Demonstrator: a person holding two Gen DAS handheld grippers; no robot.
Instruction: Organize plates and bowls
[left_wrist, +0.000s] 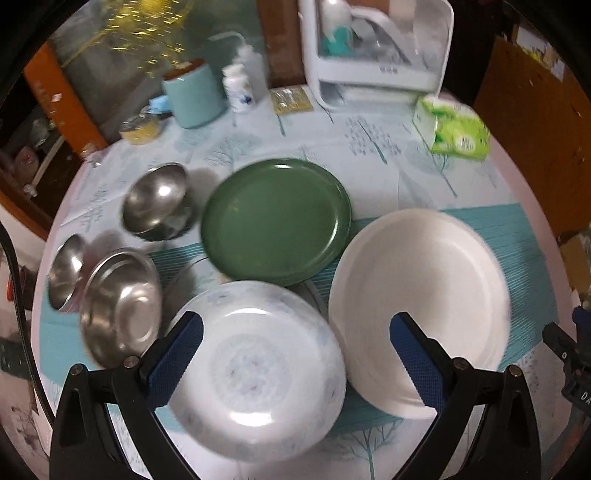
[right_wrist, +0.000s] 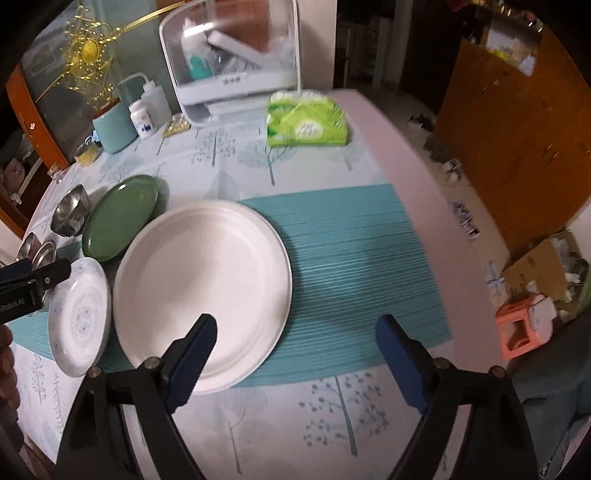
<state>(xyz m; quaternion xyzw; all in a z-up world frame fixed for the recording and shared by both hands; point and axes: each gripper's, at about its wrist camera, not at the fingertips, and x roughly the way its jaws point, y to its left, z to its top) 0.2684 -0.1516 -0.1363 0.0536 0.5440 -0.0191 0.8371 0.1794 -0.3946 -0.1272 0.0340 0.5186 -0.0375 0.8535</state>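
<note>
Hovering tilted downward, both hand-held grippers gape empty: left (left_wrist: 295, 350) over patterned bowl (left_wrist: 258, 373), right (right_wrist: 295, 354) beside white plate (right_wrist: 203, 291).

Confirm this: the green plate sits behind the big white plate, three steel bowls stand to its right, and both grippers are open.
Wrong side. In the left wrist view the three steel bowls stand left of the green plate, which sits behind the big white plate. Left gripper and right gripper are open.

Plates lying on the table (right_wrist: 369, 122): patterned plate (left_wrist: 258, 369) nearest, large plate (left_wrist: 417, 306) at its right, third plate (left_wrist: 275, 221) behind, bowls (left_wrist: 122, 306) standing left.
</note>
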